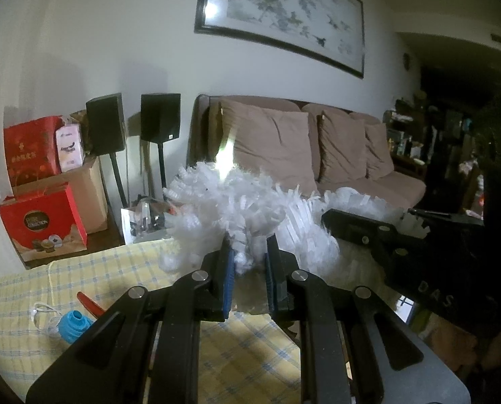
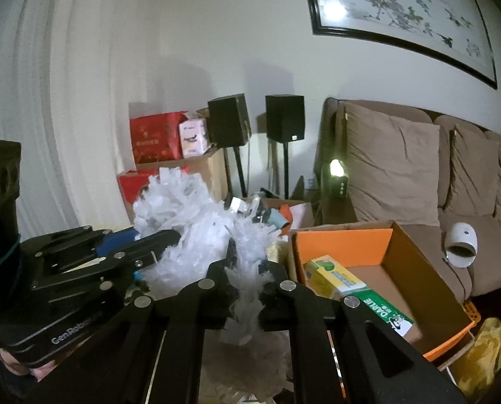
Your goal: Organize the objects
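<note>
A fluffy white bundle of shredded plastic strips hangs above the yellow checked tablecloth. My left gripper is shut on its lower part, with the blue pads pressing into the strips. From the right, my right gripper reaches into the same bundle. In the right wrist view, the right gripper is shut on a tuft of the bundle. The left gripper holds the bundle from the left. Both sets of fingertips are partly buried in the strips.
An orange-lined cardboard box at right holds a green Darlie carton and a yellow-green pack. On the cloth lie a blue roll and a red item. Behind stand a brown sofa, speakers and red gift bags.
</note>
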### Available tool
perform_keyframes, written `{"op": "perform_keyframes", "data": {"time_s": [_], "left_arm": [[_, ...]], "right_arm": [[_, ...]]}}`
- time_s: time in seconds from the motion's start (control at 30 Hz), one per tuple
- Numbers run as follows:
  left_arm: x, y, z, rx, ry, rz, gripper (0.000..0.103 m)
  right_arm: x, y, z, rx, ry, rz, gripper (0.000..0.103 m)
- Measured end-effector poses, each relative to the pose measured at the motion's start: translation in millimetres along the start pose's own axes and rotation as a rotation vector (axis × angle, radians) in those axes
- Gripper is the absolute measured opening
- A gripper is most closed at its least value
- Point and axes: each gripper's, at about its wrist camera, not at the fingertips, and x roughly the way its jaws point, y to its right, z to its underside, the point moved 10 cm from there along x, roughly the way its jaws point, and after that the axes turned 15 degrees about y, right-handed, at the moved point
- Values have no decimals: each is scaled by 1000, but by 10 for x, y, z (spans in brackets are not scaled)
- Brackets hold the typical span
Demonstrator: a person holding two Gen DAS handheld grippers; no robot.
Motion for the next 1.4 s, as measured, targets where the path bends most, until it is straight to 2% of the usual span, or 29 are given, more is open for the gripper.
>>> {"op": "perform_keyframes", "data": {"time_s": [1.4], "left_arm": [[228,144,197,-15,-49,33,14]], "right_arm": [[53,373,86,25,-24,72,6]]}}
